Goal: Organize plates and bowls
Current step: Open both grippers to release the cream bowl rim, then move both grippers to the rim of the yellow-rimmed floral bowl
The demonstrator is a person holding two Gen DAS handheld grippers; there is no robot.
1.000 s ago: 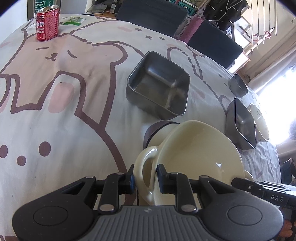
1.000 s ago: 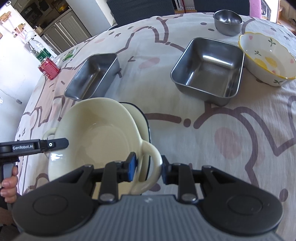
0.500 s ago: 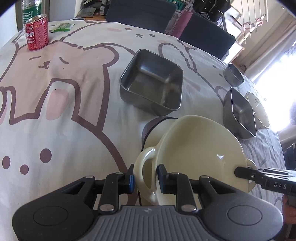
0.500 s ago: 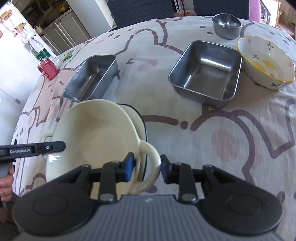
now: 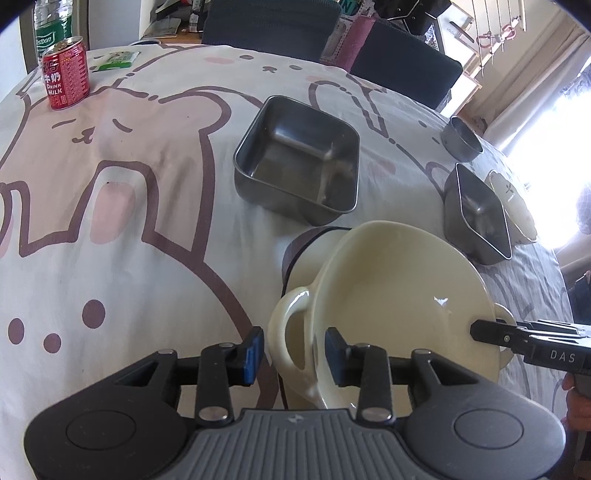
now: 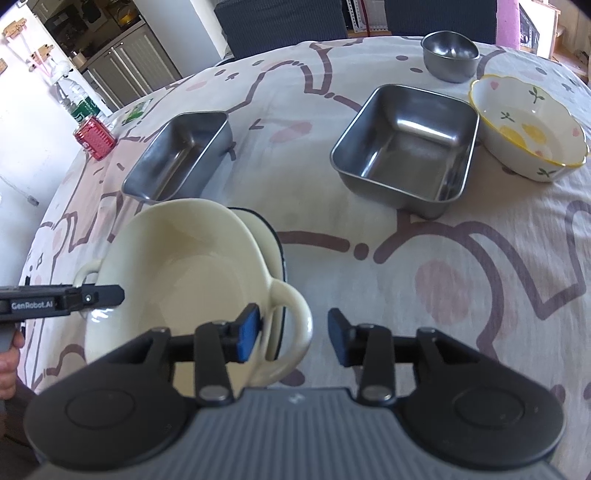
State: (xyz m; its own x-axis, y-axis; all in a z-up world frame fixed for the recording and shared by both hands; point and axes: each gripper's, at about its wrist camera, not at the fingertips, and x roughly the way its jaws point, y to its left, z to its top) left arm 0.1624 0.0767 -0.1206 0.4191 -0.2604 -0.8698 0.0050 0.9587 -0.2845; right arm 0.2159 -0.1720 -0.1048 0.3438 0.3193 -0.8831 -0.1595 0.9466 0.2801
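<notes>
Both grippers, left gripper (image 5: 291,350) and right gripper (image 6: 293,334), are opening off the cream bowl's (image 5: 399,295) handles; it sits at six o'clock on a plate (image 6: 271,243). They should withdraw straight back, jaws clear of the handles.

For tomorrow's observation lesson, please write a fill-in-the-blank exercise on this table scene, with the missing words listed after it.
1. The cream two-handled bowl rests on a dark-rimmed ____.
2. The floral bowl has a rim coloured ____.
3. The number of square steel trays on the tablecloth is ____.
4. Beside the water bottle stands a milk can coloured ____.

Missing words: plate; yellow; two; red
</notes>
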